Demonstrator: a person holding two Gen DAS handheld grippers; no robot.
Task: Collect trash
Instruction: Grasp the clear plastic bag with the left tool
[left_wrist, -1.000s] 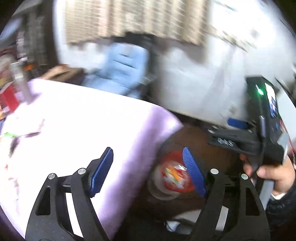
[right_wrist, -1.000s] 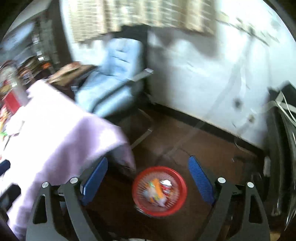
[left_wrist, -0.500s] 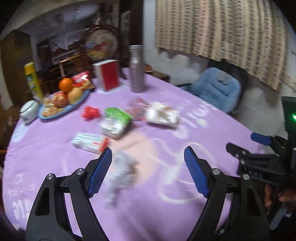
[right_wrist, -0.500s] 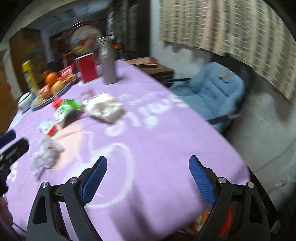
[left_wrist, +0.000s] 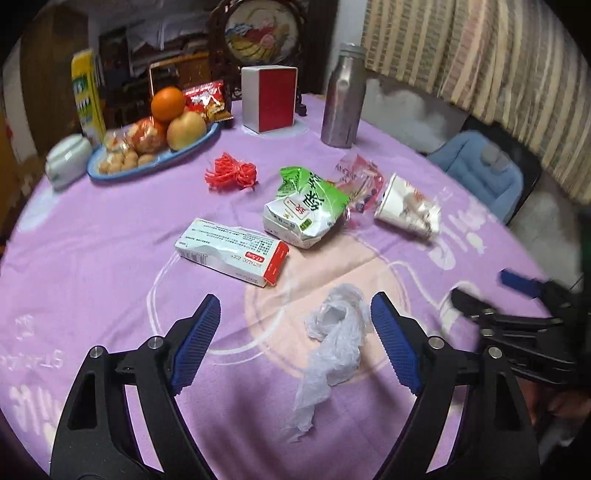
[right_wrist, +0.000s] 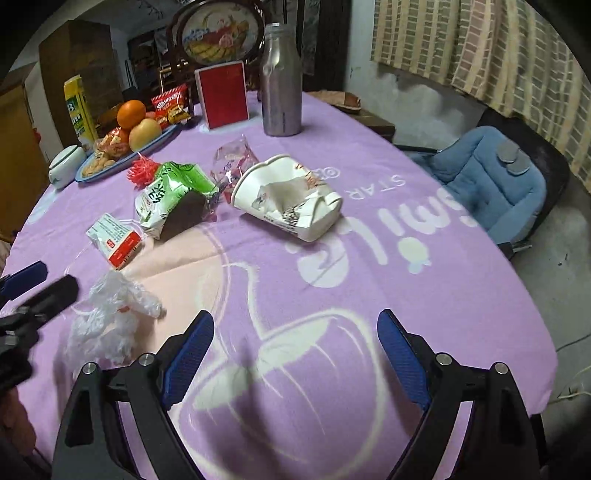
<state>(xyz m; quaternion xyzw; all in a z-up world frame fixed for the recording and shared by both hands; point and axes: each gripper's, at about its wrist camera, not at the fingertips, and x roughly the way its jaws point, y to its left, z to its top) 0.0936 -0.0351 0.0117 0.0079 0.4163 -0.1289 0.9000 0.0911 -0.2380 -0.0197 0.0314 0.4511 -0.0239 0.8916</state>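
Note:
A crumpled white plastic bag lies on the purple tablecloth. My left gripper hovers over it. Its jaws are opening and the bag lies between them, nearer the right finger, with no pad touching. Farther back lie a white medicine box, a green snack bag, a crushed paper cup, a clear wrapper and a red string bundle. My right gripper stands open over bare cloth.
At the back stand a blue fruit plate, a red-faced box, a metal bottle, a yellow carton and a white lidded bowl. A blue padded chair stands beyond the table's right edge.
Both views have swung from the red basket on the floor to the table top. The plastic bag has come to lie between the left fingers, and the trash looms closer.

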